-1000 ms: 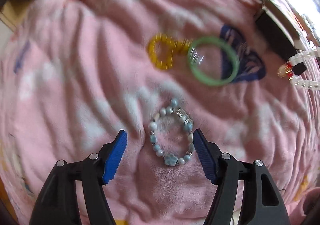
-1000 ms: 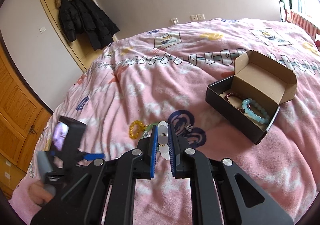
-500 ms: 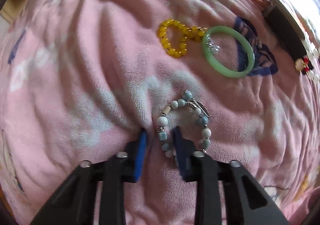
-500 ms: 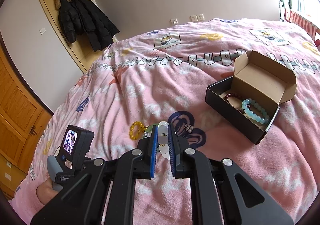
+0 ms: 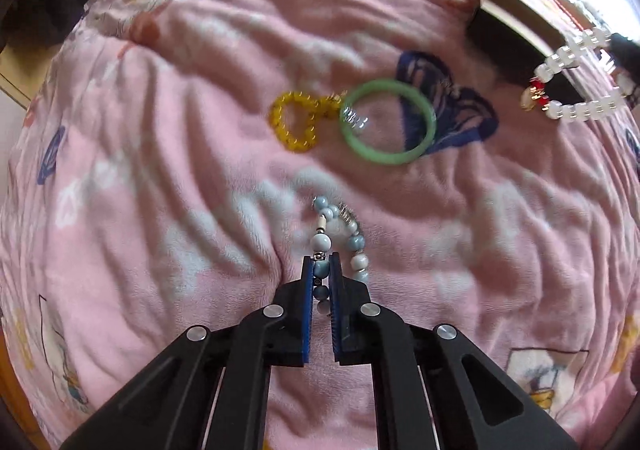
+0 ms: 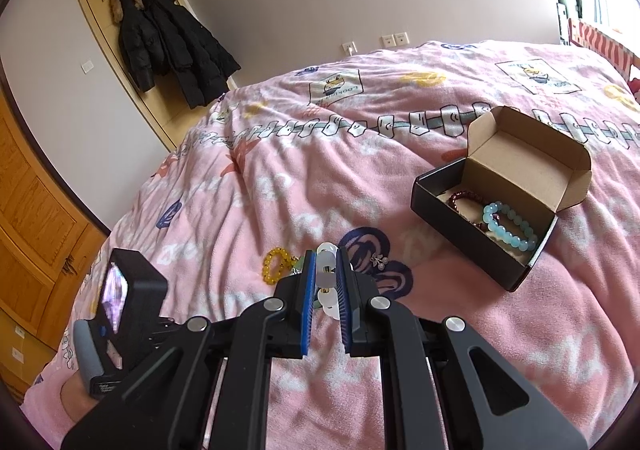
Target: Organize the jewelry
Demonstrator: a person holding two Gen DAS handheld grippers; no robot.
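Note:
My left gripper [image 5: 321,270] is shut on a blue and white bead bracelet [image 5: 322,244], which hangs just above the pink blanket [image 5: 160,178]. A yellow bead bracelet [image 5: 294,126] and a green bangle [image 5: 387,121] lie further ahead. My right gripper [image 6: 325,262] is shut on a white bead bracelet [image 6: 326,260], which also shows at the upper right of the left wrist view [image 5: 576,82]. An open black cardboard box [image 6: 480,226] to the right holds a dark red bracelet [image 6: 460,202] and a light blue bracelet [image 6: 510,226].
The bed's blanket is wrinkled. A small silver charm [image 6: 378,261] lies on the blue butterfly print. The left gripper's camera unit [image 6: 120,314] shows low left in the right wrist view. Coats [image 6: 168,38] hang on the far wall.
My left gripper closed from wide open onto the blue and white bracelet and lifted it off the blanket. My right gripper stayed shut on the white bracelet and barely moved.

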